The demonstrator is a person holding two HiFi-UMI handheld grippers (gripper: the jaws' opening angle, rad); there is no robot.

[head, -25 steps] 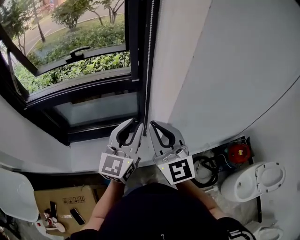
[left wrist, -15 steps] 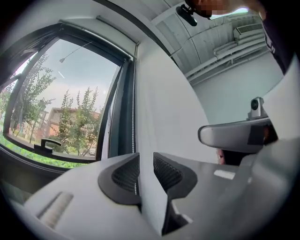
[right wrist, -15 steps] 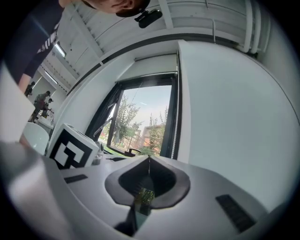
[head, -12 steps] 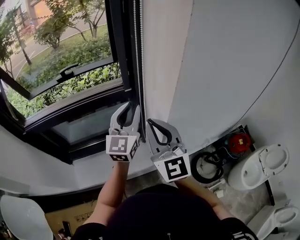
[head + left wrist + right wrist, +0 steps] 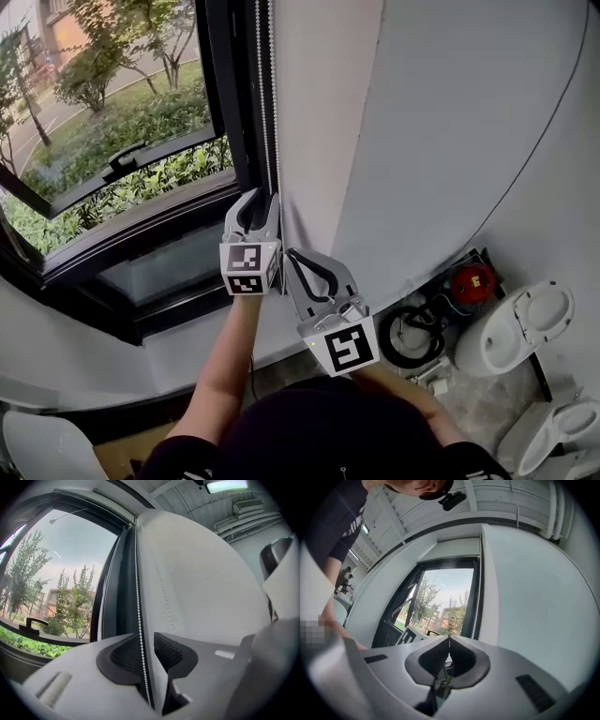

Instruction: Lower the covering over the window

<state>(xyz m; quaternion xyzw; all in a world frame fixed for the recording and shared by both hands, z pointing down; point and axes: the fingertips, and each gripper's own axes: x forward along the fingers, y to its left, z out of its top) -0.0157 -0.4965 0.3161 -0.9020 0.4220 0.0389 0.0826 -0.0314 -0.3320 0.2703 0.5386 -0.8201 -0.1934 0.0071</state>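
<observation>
White beads on a thin cord make up the chain [image 5: 138, 620]. I judge that this chain, not the cloth itself, must be taken to bring the blind down. It hangs straight along the black frame [image 5: 220, 94] at the right side of the window [image 5: 122, 141], close to the white wall [image 5: 450, 141]. In the head view two strands show side by side. The blind [image 5: 457, 550] seems to be the pale box above the glass, rolled up, so the window is uncovered.

The left gripper [image 5: 146, 640] has the chain between its jaws. The jaws have just been opening and stand about half apart. The chain lies against the left one of the pads [image 5: 123, 656] and the other pad is clear of it, so nothing is clamped. The right gripper [image 5: 449, 640], lower and just beside, has its jaws fully together with nothing in them.

The chain is probably light and limp, and the smooth beads can slip through the pads if the squeeze is weak. A firm bite across one strand only, between two beads, should hold. Which strand lowers the blind I cannot tell. The pull should go straight down along the frame, because a sideways jerk could strain the mechanism above.
</observation>
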